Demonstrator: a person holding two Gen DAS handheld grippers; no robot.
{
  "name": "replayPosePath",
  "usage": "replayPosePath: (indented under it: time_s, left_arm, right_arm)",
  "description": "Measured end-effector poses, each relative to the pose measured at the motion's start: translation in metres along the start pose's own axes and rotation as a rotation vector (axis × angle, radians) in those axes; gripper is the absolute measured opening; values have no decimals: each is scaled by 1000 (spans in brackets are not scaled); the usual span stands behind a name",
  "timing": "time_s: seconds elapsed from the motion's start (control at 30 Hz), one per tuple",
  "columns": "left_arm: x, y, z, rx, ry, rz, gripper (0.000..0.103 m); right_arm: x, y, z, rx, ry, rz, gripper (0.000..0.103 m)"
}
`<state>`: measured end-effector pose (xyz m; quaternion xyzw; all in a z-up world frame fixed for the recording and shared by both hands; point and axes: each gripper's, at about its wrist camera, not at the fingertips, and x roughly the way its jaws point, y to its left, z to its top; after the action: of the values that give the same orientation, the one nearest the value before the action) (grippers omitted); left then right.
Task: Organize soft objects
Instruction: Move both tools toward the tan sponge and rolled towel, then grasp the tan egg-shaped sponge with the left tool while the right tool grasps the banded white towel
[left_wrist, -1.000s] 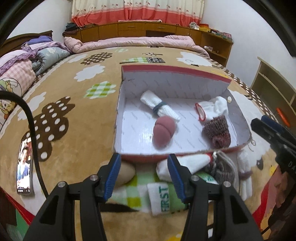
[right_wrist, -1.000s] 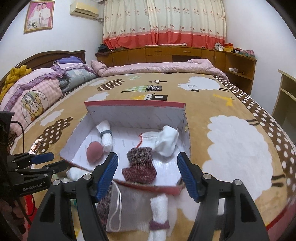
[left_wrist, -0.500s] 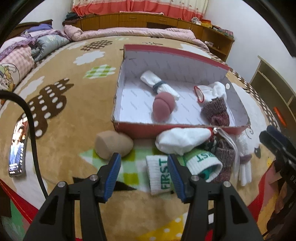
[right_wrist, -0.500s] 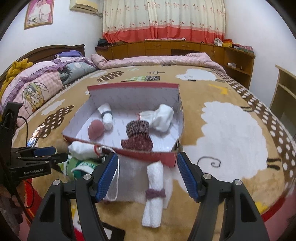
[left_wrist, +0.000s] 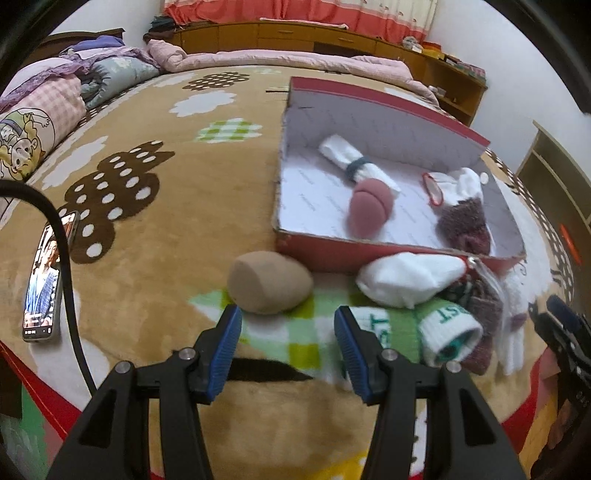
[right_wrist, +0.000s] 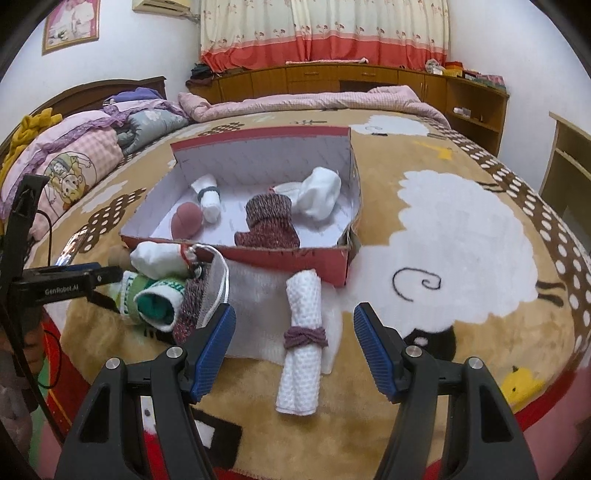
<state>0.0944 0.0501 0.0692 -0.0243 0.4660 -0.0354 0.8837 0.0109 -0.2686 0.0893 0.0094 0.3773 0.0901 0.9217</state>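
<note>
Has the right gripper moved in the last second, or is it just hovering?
Yes. The right gripper has drawn back from the red box and dropped toward the bed: the box now sits farther up the right wrist view, and the rolled white towel lies between its open jaws.

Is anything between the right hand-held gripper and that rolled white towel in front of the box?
Nothing visible. The right hand-held gripper is open with the towel lying between its fingers on the blanket, clear of the sock pile to its left.
</note>
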Motion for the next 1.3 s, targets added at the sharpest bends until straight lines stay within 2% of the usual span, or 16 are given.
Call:
replayPosePath:
  time_s: [0.23, 0.57, 0.77, 0.93, 1.07, 1.3]
  left_arm:
    - [16, 8, 13, 9, -15, 16, 55]
    - [38, 17, 23, -30, -13, 10, 56]
    - [37, 21, 21, -41, -29, -3, 46]
    - [31, 23, 19, -50, -38, -17, 45]
    - [22, 22, 16, -52, -50, -24, 45]
    - [6, 18, 9, -47, -66, -41, 45]
  right_arm:
    - [0, -1, -2, 7, 8, -8, 68]
    - [5, -17, -7, 53, 25, -30, 68]
    - [12, -23, -10, 79, 52, -17, 68]
    - [15, -23, -10, 102, 64, 45, 46]
    - [21, -19, -10, 98, 79, 53, 38]
    - [30, -12, -13, 72, 95, 53, 30]
